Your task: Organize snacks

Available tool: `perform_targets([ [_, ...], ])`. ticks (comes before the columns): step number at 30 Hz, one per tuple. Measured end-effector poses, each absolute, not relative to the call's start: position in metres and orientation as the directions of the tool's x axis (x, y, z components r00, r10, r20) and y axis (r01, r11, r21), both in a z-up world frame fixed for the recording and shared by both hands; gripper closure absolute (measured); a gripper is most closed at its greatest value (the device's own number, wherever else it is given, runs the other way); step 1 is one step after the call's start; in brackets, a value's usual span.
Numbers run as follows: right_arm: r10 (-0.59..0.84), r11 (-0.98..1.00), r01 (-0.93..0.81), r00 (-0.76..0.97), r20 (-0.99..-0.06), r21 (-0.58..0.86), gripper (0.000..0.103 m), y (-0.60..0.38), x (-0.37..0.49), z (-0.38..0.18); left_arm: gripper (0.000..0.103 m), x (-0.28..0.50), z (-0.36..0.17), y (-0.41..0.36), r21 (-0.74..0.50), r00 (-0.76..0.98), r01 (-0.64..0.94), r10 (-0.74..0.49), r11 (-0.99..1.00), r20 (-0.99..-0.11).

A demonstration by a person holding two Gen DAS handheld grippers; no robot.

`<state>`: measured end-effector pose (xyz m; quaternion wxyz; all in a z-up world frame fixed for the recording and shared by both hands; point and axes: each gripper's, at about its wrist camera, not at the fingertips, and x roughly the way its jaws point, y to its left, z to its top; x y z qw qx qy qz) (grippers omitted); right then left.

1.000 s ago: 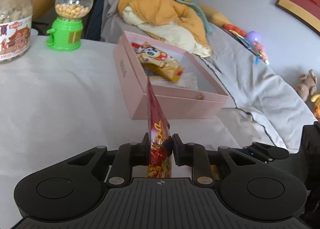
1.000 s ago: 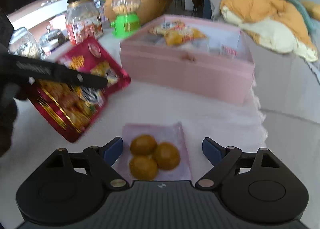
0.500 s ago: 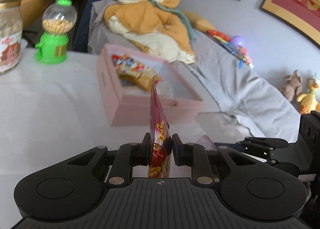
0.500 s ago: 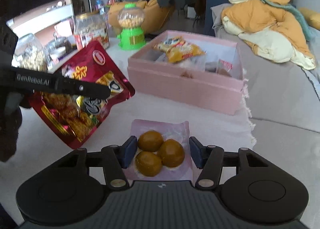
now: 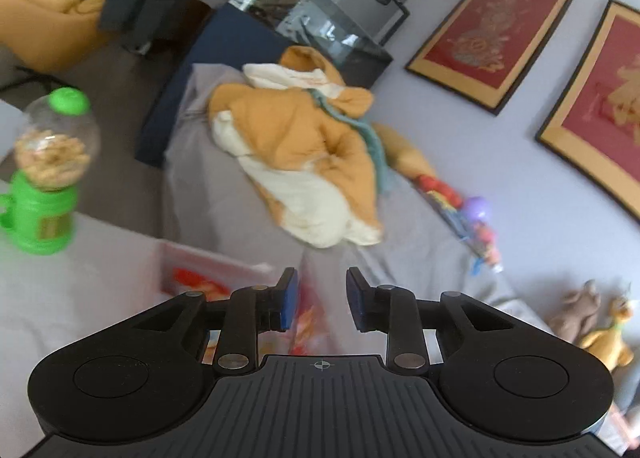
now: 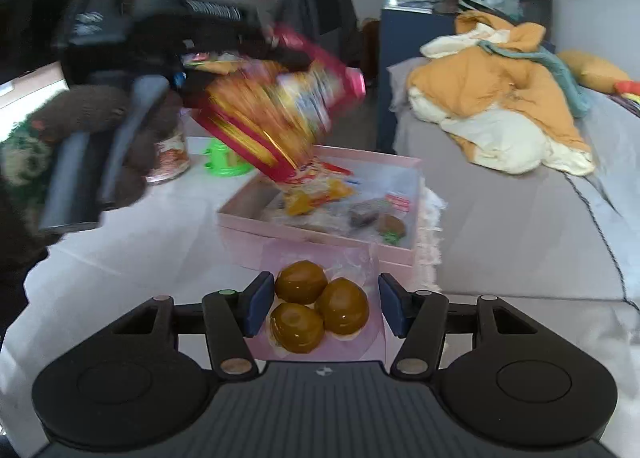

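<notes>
White cloth-covered table (image 6: 132,258) carries the lot: pink box (image 6: 320,246) w/ open top sits near the fringed right edge, green gumball-style dispenser (image 5: 44,174) w/ clear globe of yellow bits stands behind it to the left, 1 jar (image 6: 170,150) w/ red label just beside that. Grey-covered bed (image 6: 520,226) past the table has a heap of orange & cream bedding (image 6: 496,106) on it

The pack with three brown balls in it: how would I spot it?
Find the pink box on the white table. Just in front of it, the right gripper holds a clear pink-backed pack. Only it contains three glossy brown balls; the red bag above is foil-printed.
</notes>
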<state>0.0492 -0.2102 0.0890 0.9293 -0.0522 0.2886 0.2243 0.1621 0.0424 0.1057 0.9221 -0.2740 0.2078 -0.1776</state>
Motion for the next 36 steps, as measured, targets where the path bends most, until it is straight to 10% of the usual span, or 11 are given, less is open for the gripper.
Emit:
perform_targets([
  [10, 0.407, 0.911, -0.390, 0.790, -0.459, 0.137, 0.044, -0.226, 0.096, 0.132, 0.072, 0.072, 0.076, 0.046, -0.367, 0.857, 0.150, -0.306, 0.918, -0.415],
  [12, 0.441, 0.897, -0.407, 0.790, -0.426, 0.173, 0.024, -0.215, 0.132, 0.147, 0.072, 0.061, 0.067, 0.039, -0.291, 0.850, 0.114, -0.245, 0.950, -0.466],
  [36, 0.207, 0.963, -0.269, 0.706, -0.678, 0.014, 0.002, -0.167, 0.062, -0.003, 0.071, 0.003, 0.002, -0.013, -0.036, 0.810, 0.014, -0.032, 0.999, -0.586],
])
